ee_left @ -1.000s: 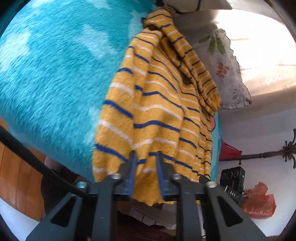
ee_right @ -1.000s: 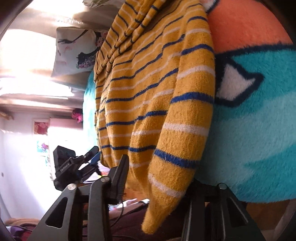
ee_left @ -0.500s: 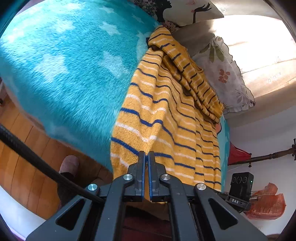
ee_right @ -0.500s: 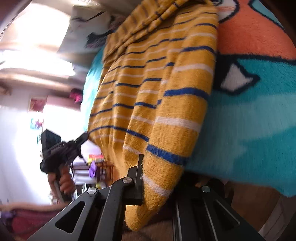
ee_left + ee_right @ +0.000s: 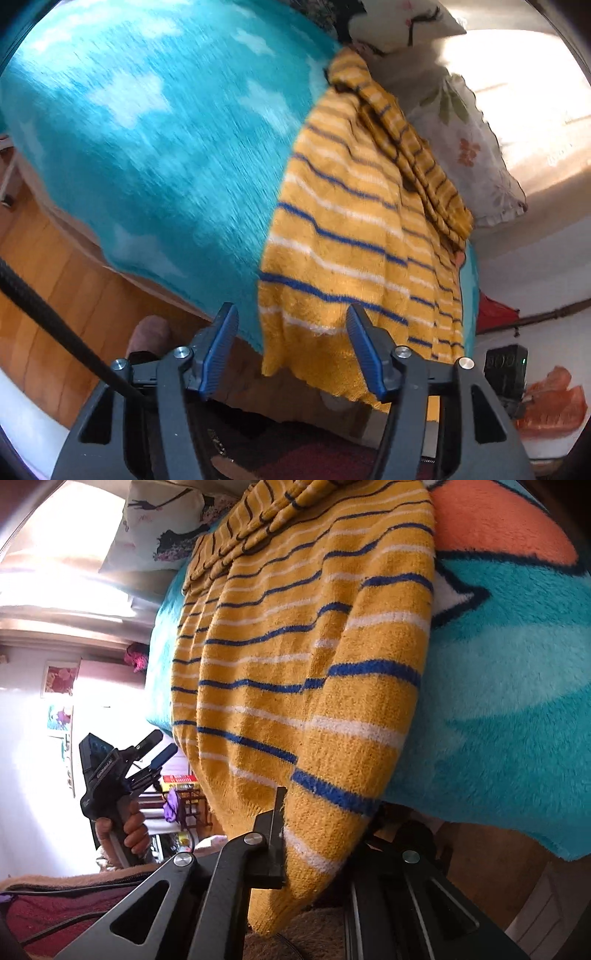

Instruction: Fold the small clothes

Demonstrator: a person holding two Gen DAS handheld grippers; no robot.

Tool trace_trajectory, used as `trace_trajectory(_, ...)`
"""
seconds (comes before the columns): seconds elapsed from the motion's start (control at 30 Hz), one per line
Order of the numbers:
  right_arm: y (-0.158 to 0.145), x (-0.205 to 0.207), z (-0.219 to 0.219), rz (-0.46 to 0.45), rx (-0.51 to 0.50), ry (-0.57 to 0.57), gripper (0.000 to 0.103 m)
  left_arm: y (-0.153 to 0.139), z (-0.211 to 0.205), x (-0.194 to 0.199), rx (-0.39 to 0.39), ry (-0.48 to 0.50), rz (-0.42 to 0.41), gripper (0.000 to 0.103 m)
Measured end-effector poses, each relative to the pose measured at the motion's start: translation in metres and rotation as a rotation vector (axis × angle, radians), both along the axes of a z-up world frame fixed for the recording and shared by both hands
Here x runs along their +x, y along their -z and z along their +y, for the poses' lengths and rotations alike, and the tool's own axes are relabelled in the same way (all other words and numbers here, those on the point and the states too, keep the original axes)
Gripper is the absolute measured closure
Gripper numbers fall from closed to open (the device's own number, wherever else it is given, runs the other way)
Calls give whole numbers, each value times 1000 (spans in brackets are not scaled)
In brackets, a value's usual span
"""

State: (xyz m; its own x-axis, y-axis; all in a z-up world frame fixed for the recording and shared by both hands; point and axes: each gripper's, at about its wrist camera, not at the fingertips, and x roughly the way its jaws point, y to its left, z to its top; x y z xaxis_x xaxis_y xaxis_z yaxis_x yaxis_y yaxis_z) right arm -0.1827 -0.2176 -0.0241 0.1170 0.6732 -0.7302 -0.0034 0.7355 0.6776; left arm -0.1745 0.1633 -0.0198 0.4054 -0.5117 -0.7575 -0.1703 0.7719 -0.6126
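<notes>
A yellow knit sweater [image 5: 354, 236] with blue and white stripes lies on a fluffy turquoise blanket [image 5: 155, 140], its hem hanging over the bed edge. My left gripper [image 5: 291, 332] is open, its jaws wide apart around the hem's left corner, not pinching it. In the right wrist view the sweater [image 5: 303, 672] drapes over my right gripper [image 5: 321, 827]; one finger [image 5: 277, 812] shows against the hem, the other is hidden under the cloth. The left gripper [image 5: 155, 746] shows there too, hand-held and open.
Patterned pillows [image 5: 469, 147] lie at the head of the bed beyond the sweater. Wooden floor [image 5: 55, 280] and a slipper [image 5: 147, 332] lie below the bed edge. The blanket has an orange patch [image 5: 495, 520] to the right of the sweater.
My left gripper was shut on the sweater hem half a second ago and has opened wide, letting it go. My right gripper has stayed at the hem's other corner.
</notes>
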Motion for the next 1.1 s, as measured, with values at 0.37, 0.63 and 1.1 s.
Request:
trace_trajectory(0.37, -7, 11, 15, -11, -41, -99, 94, 12, -5, -9, -144, 3, 52, 91)
trace_trajectory(0.63, -30, 24, 13, -89, 14, -81, 94, -59, -3, 11, -105, -5, -48, 91)
trace_trajectory(1.1, -115, 202, -23, -338, -34, 196, 94, -112, -68, 253, 32, 74, -174, 91)
